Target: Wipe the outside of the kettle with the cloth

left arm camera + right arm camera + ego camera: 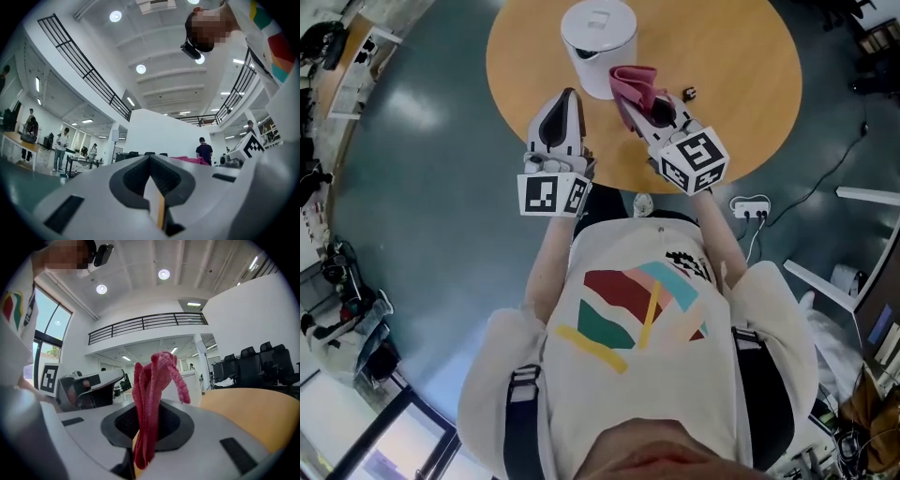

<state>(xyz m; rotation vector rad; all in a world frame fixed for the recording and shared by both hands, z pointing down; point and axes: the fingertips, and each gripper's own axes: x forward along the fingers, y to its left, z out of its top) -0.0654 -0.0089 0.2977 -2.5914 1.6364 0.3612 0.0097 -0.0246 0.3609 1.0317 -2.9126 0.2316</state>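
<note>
Kettle (598, 47): white, lid on, toward twelve o'clock on the table (741, 75). We hold the cloth (636, 84) clamped in the right gripper (649, 111), at the kettle's five o'clock. The left gripper (569, 101) is clenched empty at seven. We judge this the approach; next, press cloth to wall.

Round wooden surface (741, 84), bare at the right. Small dark item (689, 94) on it, too small to identify. White power strip (752, 208) on the grey floor (422, 187), with a cable (834, 169) trailing right. Black office chairs (262, 364) in a row behind. Bystanders (61, 145) stand far off by a desk. Balcony railing (145, 324) above, round ceiling lights (141, 69) on.
</note>
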